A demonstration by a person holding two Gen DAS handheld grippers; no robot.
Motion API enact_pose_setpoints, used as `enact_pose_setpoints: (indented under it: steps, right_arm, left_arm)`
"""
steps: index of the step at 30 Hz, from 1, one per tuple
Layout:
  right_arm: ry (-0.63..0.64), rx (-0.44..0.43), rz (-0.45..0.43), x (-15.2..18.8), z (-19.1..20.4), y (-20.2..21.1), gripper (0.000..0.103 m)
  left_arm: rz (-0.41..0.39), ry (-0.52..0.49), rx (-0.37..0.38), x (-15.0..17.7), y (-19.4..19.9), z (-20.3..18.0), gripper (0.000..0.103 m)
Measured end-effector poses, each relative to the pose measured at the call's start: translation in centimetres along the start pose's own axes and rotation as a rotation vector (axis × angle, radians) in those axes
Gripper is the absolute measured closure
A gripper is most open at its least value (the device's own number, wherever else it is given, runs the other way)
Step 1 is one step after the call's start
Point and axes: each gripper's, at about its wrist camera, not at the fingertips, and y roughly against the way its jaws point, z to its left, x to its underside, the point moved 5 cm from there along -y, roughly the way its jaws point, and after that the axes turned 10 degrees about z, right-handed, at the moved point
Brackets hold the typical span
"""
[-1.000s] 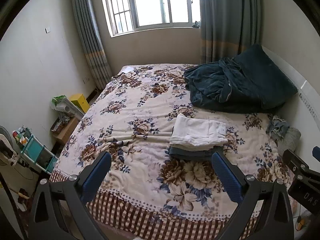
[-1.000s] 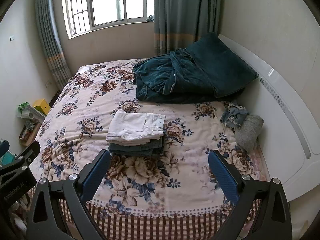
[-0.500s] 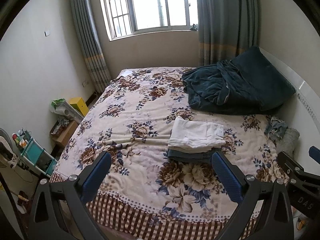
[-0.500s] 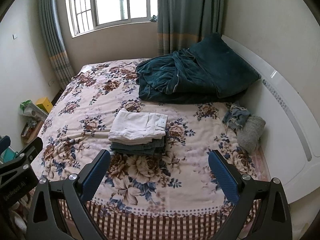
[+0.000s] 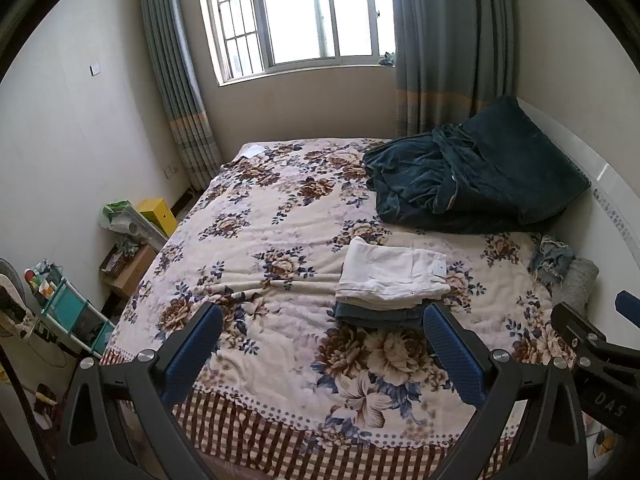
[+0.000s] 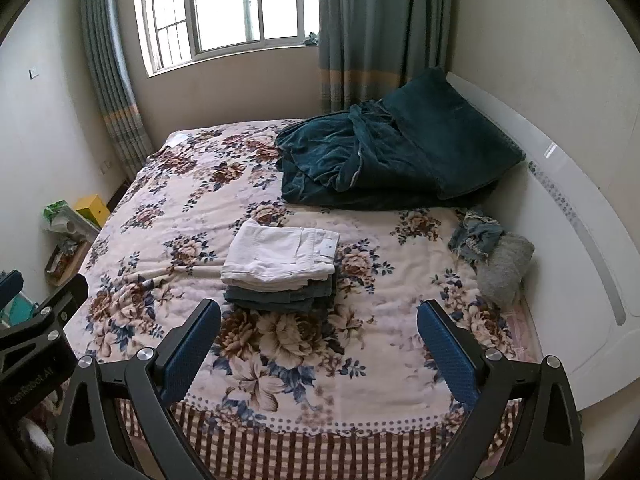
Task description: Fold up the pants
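A stack of folded pants lies on the floral bed (image 5: 260,240): white pants (image 5: 392,274) on top, dark blue-grey pants (image 5: 380,316) beneath. The same stack shows in the right wrist view, white pants (image 6: 280,254) over dark ones (image 6: 280,298). My left gripper (image 5: 322,354) is open and empty, held back above the bed's near edge. My right gripper (image 6: 318,350) is open and empty too, also short of the stack. Each gripper shows at the edge of the other's view.
A dark teal blanket (image 6: 384,156) is heaped at the head of the bed. A crumpled denim piece (image 6: 476,238) and a grey cloth (image 6: 504,272) lie by the white headboard (image 6: 580,240). Shelves and boxes (image 5: 132,224) stand on the floor at left.
Both grippers have drawn back and tilted up a little, so more of the window and wall shows. The stack has not moved. Both stay open.
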Motion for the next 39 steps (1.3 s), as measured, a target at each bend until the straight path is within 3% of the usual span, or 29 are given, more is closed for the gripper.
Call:
enact_pose_setpoints:
  steps: [39]
  right_arm:
    - [-0.035,0.006,-0.012,-0.1,-0.1,0.3,0.0]
  left_arm:
    - [-0.021,-0.011,-0.005,-1.1,0.6,0.4,0.0]
